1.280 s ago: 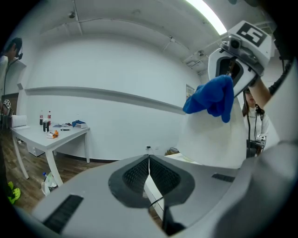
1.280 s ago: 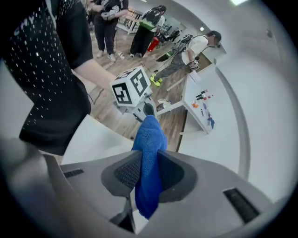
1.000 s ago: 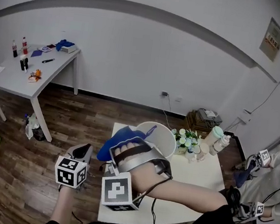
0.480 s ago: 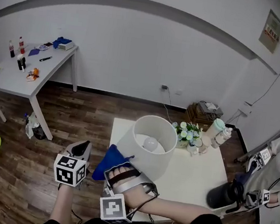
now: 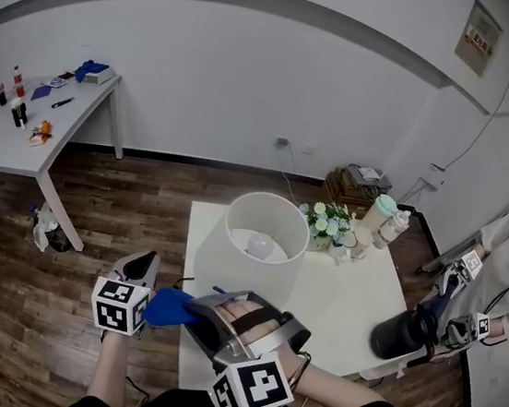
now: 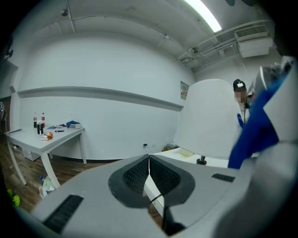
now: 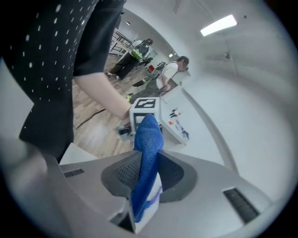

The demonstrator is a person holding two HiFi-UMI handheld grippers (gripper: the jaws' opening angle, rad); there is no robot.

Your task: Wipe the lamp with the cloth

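Note:
The lamp (image 5: 263, 246) has a wide white shade and stands on the white table (image 5: 353, 304); its bulb (image 5: 259, 242) shows inside. My right gripper (image 5: 194, 313) hovers at the table's near left corner, pointing left, shut on the blue cloth (image 5: 169, 308). In the right gripper view the cloth (image 7: 148, 153) stands pinched between the pads and sticks out past them. My left gripper (image 5: 144, 265) hangs just left of the cloth, over the floor, shut with nothing in it. In the left gripper view its jaws meet (image 6: 149, 169), with the shade (image 6: 209, 118) and cloth (image 6: 256, 130) at right.
A pot of flowers (image 5: 326, 221) and two bottles (image 5: 386, 226) stand behind the lamp. A seated person (image 5: 506, 268) at the right holds grippers near a black cylinder (image 5: 399, 338). A grey table (image 5: 23, 126) with small items stands far left; a crate (image 5: 359, 188) sits by the wall.
My right gripper has drawn the cloth back from the top of the shade, down and to the left, ending beside the left gripper. The left gripper has hardly moved.

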